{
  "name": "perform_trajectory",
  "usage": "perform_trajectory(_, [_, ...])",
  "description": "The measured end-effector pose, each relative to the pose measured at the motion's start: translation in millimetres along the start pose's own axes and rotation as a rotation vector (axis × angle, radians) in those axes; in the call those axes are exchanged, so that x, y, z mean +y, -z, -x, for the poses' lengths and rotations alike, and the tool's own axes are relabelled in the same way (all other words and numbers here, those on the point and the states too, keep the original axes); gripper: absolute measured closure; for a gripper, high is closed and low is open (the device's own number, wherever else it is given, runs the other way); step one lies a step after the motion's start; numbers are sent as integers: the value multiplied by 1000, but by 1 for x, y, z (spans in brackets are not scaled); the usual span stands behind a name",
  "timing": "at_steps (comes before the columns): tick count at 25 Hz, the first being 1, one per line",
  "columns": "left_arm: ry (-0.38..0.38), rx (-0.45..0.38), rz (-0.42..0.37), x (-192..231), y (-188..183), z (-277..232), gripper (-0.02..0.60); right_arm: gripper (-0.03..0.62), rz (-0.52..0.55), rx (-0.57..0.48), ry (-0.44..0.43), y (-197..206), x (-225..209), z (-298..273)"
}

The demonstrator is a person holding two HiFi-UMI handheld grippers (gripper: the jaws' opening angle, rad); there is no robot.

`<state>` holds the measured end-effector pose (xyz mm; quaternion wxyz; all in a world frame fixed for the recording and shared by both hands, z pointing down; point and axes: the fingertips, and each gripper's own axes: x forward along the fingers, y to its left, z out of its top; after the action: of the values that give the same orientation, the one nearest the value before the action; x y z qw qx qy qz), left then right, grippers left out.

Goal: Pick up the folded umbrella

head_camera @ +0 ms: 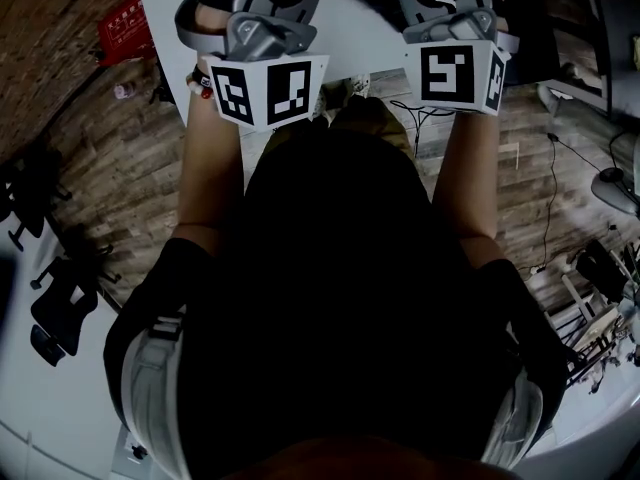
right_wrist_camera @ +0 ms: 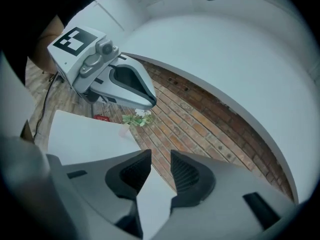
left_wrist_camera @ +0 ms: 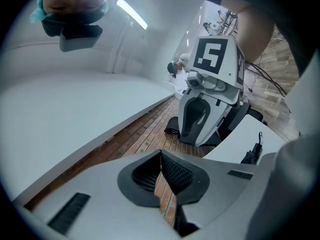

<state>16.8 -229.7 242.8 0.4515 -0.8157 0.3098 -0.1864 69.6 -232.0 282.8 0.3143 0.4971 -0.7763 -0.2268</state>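
I see the left gripper (left_wrist_camera: 161, 155) jaws together, empty; the right gripper (right_wrist_camera: 160, 156) jaws stand slightly apart, nothing between. Only the left gripper view shows the folded umbrella (left_wrist_camera: 251, 153), on the desk (left_wrist_camera: 232, 139) at 4 o'clock, with the right gripper looming at 1 o'clock; the right gripper view alone shows a small plant (right_wrist_camera: 137, 118) at 11 o'clock of its jaws

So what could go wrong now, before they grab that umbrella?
The left gripper is shut and the right gripper only slightly open, so either could shove the folded umbrella along the white table rather than grip it. The grippers also hang close together and might knock each other.
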Motion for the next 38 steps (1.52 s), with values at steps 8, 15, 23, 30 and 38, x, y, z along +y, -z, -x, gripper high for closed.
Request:
perform_trajectory(8, [10, 23, 10, -6, 10, -13, 568, 403, -62, 42, -113, 30, 23, -22])
perform_trajectory(15, [20, 43, 22, -11, 22, -24, 568, 363, -135, 90, -202, 59, 44, -41])
perform_trajectory(23, [40, 63, 34, -21, 29, -35, 568, 295, -195, 167, -329, 99, 78, -59])
perform_trajectory(30, [54, 89, 45, -27, 46, -42, 568, 259, -274, 215, -404, 127, 102, -77])
perform_trajectory(38, [67, 117, 63, -36, 58, -51, 568, 241, -330, 299, -497, 165, 134, -88])
